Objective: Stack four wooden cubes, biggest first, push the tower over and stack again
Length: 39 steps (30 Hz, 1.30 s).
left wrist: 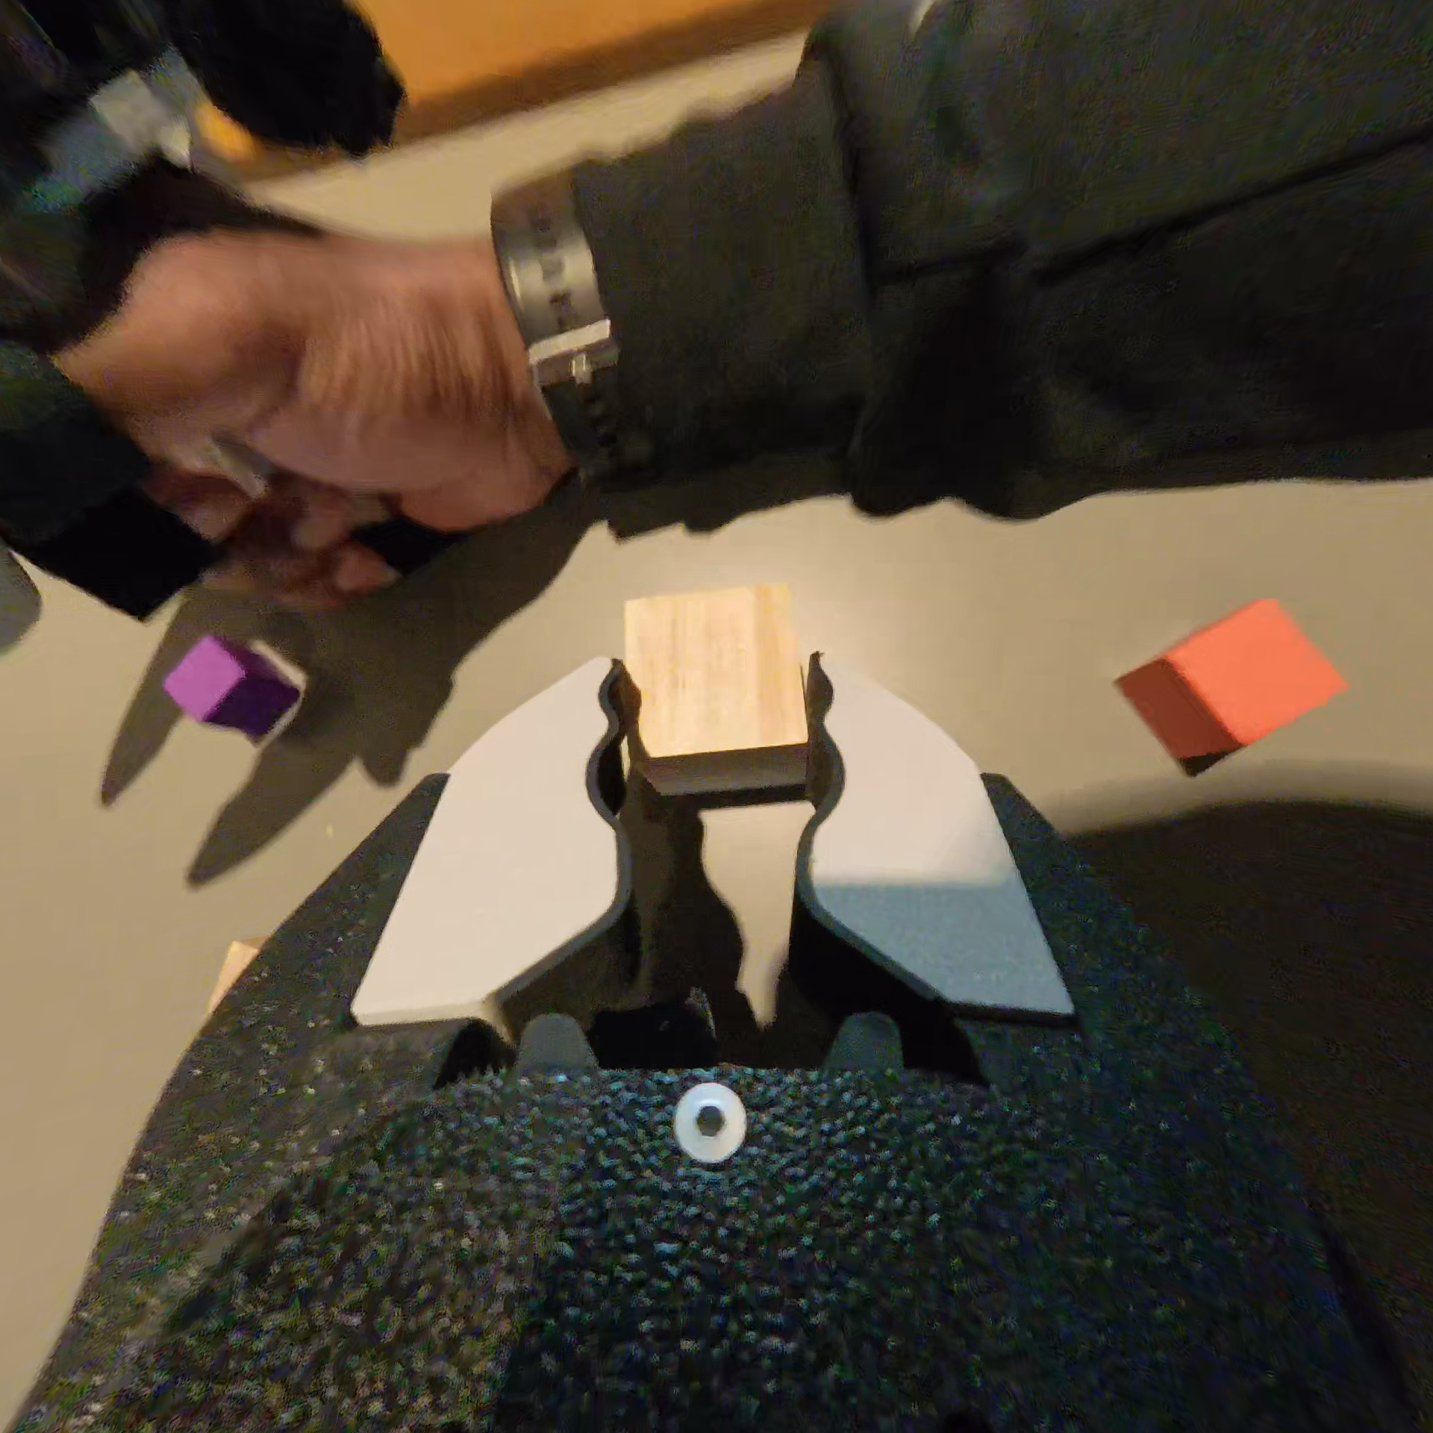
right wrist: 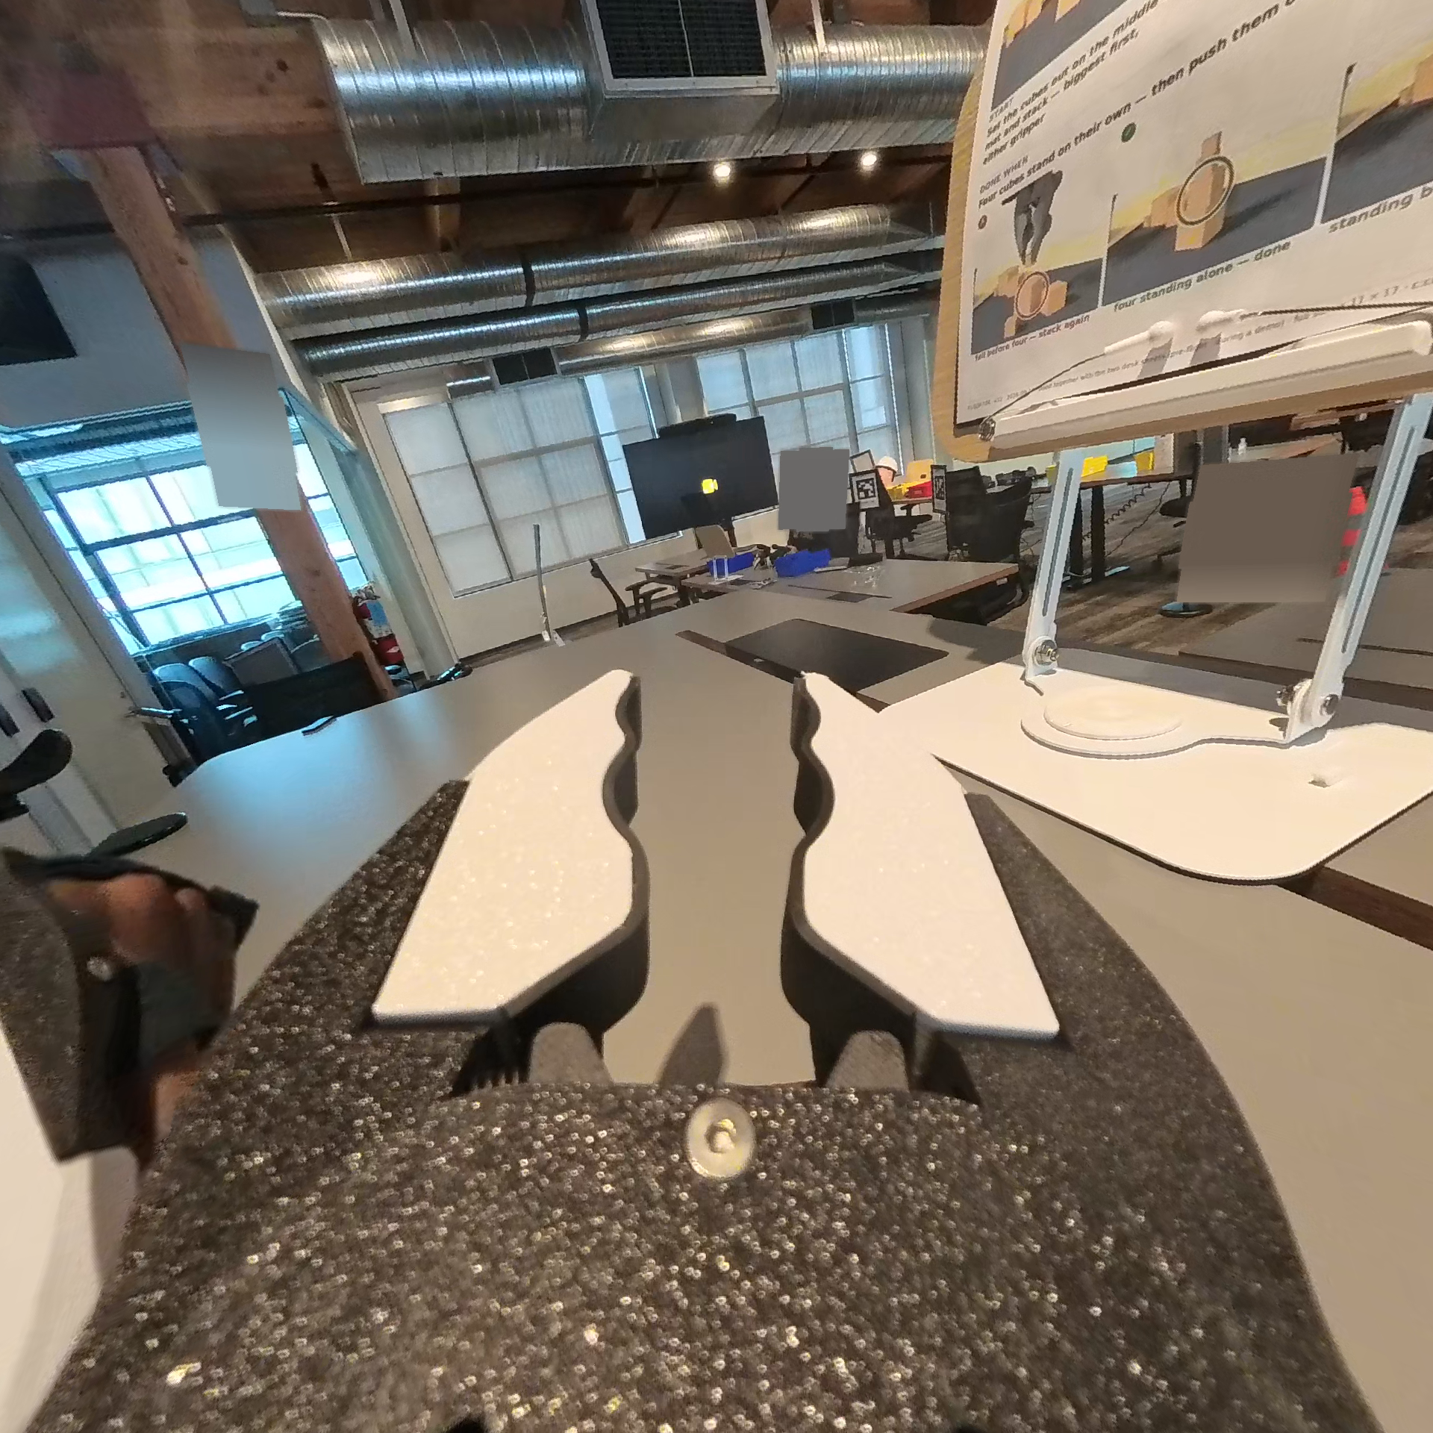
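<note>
In the left wrist view my left gripper [left wrist: 715,668] is shut on a plain wooden cube [left wrist: 713,682] and holds it above the grey table [left wrist: 930,589]. A small purple cube [left wrist: 233,686] lies on the table to the left, an orange-red cube [left wrist: 1233,686] to the right. The corner of another plain wooden cube [left wrist: 236,965] peeks out at the left beside the gripper body. In the right wrist view my right gripper [right wrist: 717,682] is open and empty, raised and pointing out across the room; no cubes show there.
A person's hand [left wrist: 310,403] with a wristwatch and dark sleeve [left wrist: 1008,271] crosses above the cubes in the left wrist view. A white stand [right wrist: 1163,744] holding an instruction sheet [right wrist: 1202,194] sits on the table at the right. Desks and chairs fill the background.
</note>
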Each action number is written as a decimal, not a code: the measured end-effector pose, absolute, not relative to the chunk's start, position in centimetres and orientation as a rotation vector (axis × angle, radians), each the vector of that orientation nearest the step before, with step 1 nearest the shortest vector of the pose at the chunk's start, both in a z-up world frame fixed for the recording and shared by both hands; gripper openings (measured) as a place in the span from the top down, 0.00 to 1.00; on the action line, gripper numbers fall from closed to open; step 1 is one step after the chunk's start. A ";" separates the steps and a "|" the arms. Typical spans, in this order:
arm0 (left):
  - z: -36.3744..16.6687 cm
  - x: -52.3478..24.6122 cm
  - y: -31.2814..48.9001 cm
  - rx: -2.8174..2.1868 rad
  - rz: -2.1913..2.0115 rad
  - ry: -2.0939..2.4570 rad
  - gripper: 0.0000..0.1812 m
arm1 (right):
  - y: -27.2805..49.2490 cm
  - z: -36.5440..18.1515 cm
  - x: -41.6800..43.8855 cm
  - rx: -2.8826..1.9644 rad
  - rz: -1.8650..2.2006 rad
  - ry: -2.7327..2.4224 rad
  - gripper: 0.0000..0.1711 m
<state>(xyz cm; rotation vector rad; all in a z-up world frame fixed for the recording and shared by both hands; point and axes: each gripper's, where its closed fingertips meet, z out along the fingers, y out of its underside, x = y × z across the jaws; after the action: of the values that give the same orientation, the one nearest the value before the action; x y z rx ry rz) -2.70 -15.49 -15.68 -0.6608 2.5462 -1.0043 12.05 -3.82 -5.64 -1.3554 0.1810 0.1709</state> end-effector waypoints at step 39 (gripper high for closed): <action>-11.3 -0.4 -3.7 -0.429 -1.665 2.311 0.64 | -3.4 -5.9 11.1 -1.381 0.213 0.138 0.79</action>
<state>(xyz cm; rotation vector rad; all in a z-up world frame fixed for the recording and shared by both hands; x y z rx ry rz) -0.37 -3.72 -11.28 -0.4289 2.3109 -1.6651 11.14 -3.38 -5.95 -1.3812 0.1375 0.2126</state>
